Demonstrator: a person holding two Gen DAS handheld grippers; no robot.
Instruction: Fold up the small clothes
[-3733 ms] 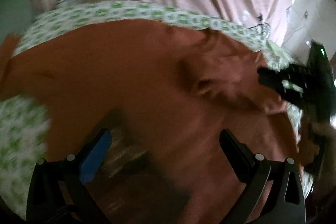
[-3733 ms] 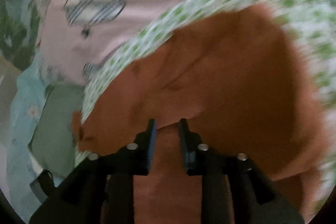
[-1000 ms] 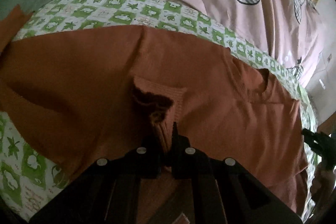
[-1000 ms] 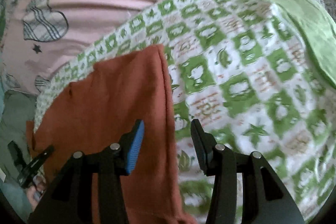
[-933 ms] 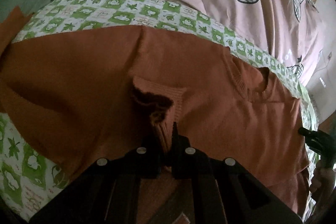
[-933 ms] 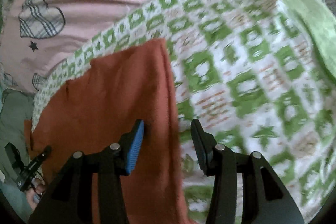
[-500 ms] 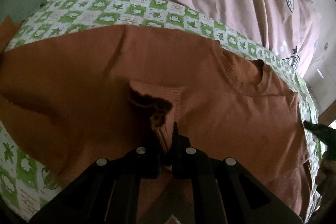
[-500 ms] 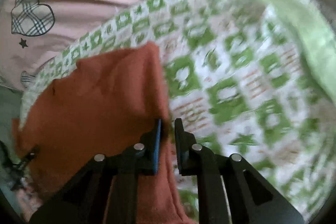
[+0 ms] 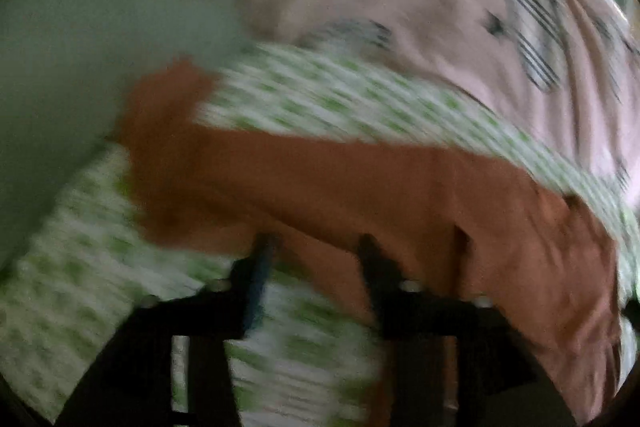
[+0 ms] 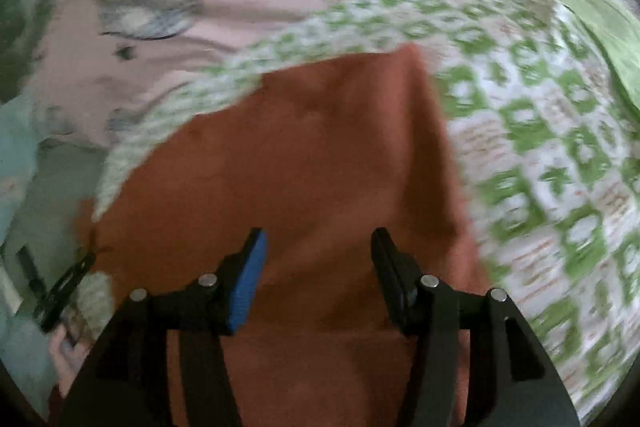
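Note:
A rust-orange knit top (image 9: 360, 187) lies flat on a green-and-white patterned cloth (image 9: 340, 99). One sleeve (image 9: 168, 115) sticks out to the left. My left gripper (image 9: 316, 247) is open and empty, its fingers over the garment's near left edge; the view is blurred. In the right wrist view the same top (image 10: 312, 155) fills the middle, and my right gripper (image 10: 318, 247) is open and empty just above it. The left gripper (image 10: 64, 287) and the hand holding it show at the far left of that view.
A pink sheet with plaid hearts and stars (image 9: 460, 7) lies behind the patterned cloth (image 10: 560, 147). A grey-green pillow or cloth (image 9: 80, 47) lies at the left. A plain green cloth (image 10: 580, 3) lies at the right rear.
Both grippers have opened and let go of the orange top. The left gripper has swung left toward the sleeve side. The right gripper now sits over the garment's body.

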